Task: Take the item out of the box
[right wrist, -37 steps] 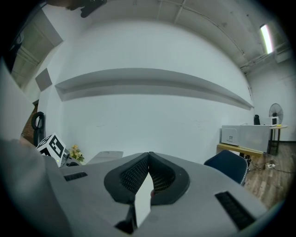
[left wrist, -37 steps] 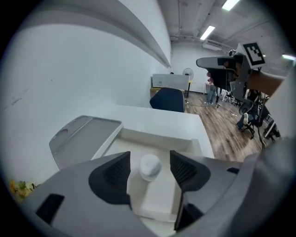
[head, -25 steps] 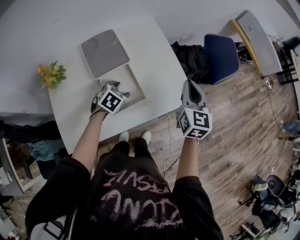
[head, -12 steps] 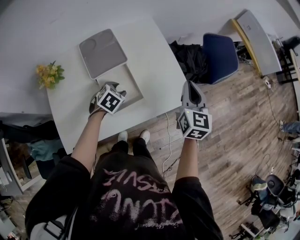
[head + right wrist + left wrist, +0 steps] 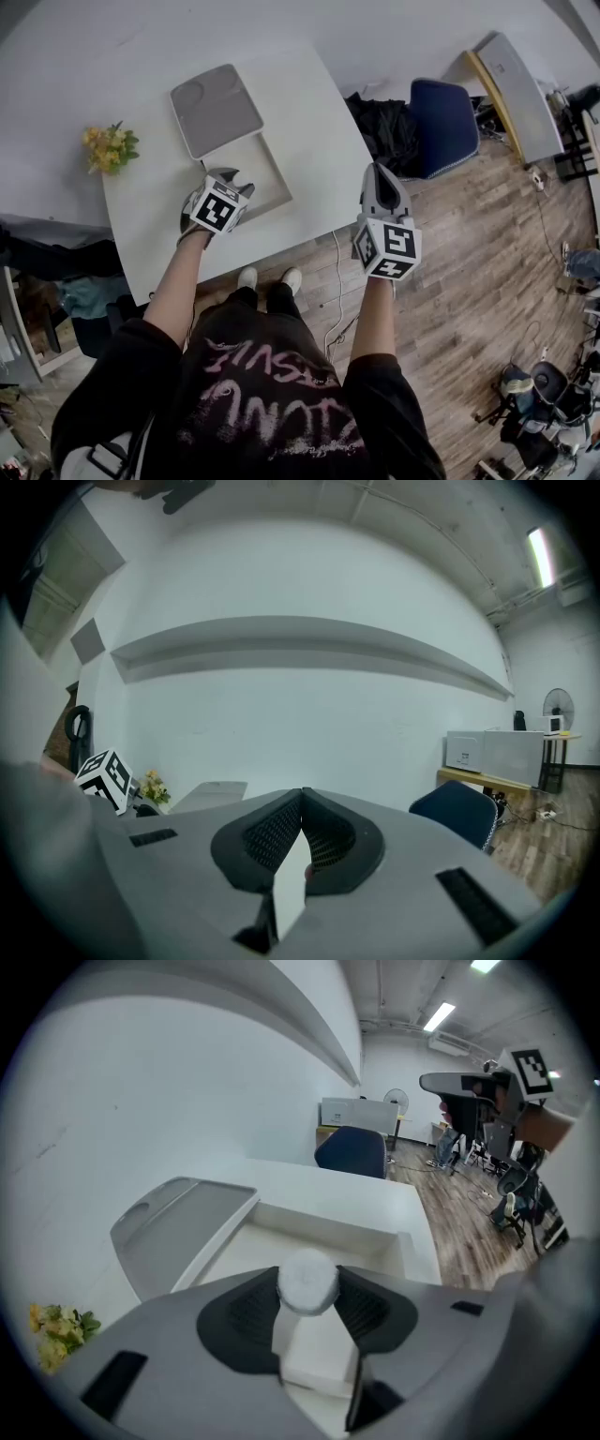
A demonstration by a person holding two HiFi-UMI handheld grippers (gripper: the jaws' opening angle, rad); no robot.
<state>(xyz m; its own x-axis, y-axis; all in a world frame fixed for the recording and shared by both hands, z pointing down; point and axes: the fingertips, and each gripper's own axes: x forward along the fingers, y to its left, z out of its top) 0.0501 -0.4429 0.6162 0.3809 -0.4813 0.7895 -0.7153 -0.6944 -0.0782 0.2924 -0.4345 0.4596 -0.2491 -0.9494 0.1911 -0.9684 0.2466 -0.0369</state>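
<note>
Left gripper view: jaws just closed on white item (image 5: pixel 307 1283) over box (image 5: pixel 323 1225).

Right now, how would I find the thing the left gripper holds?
Find the white table, then the open box on it. Over it, the left gripper, whose jaws have just been closing, pinches a small piece: round-topped and white, unlike the flat grey lid beside.
</note>
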